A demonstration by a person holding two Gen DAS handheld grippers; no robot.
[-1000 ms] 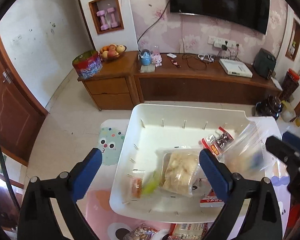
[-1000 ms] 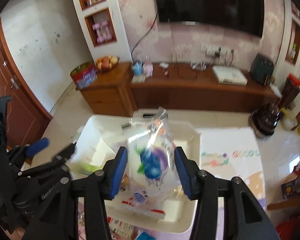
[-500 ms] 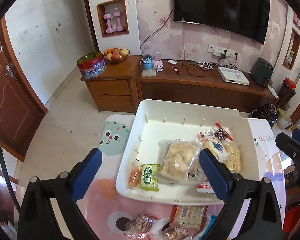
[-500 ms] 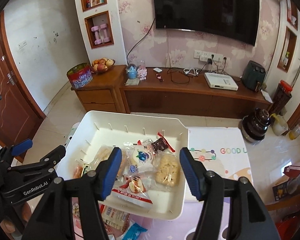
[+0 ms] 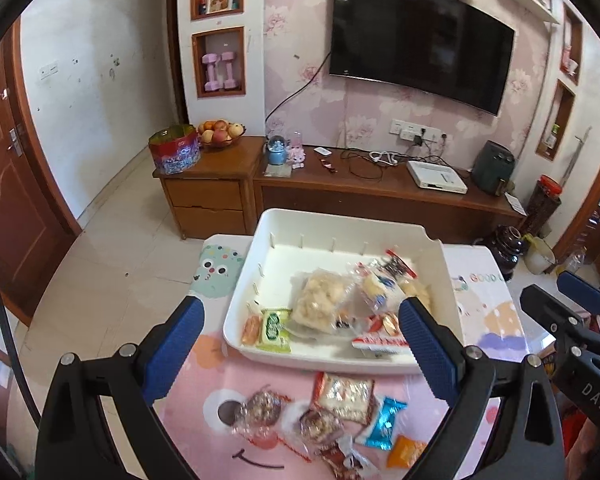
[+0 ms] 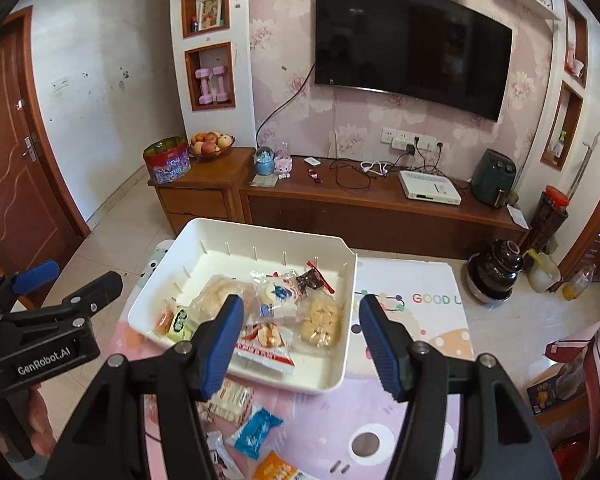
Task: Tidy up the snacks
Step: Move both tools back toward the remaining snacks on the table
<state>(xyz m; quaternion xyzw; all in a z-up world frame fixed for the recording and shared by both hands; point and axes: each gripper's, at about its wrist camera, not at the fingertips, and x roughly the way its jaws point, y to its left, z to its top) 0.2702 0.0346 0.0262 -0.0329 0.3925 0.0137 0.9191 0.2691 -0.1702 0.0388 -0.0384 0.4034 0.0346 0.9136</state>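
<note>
pink table mat [image 6: 320, 420] under both grippers, left gripper [image 5: 300, 344] and right gripper [image 6: 300, 336] tilted down, jaws wide, empty.

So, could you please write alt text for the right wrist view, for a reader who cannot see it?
The right gripper hangs open and empty above a white tray holding several wrapped snacks, on a pink cartoon mat. More snack packets lie on the mat in front of the tray, and the left gripper shows at the left edge.
</note>
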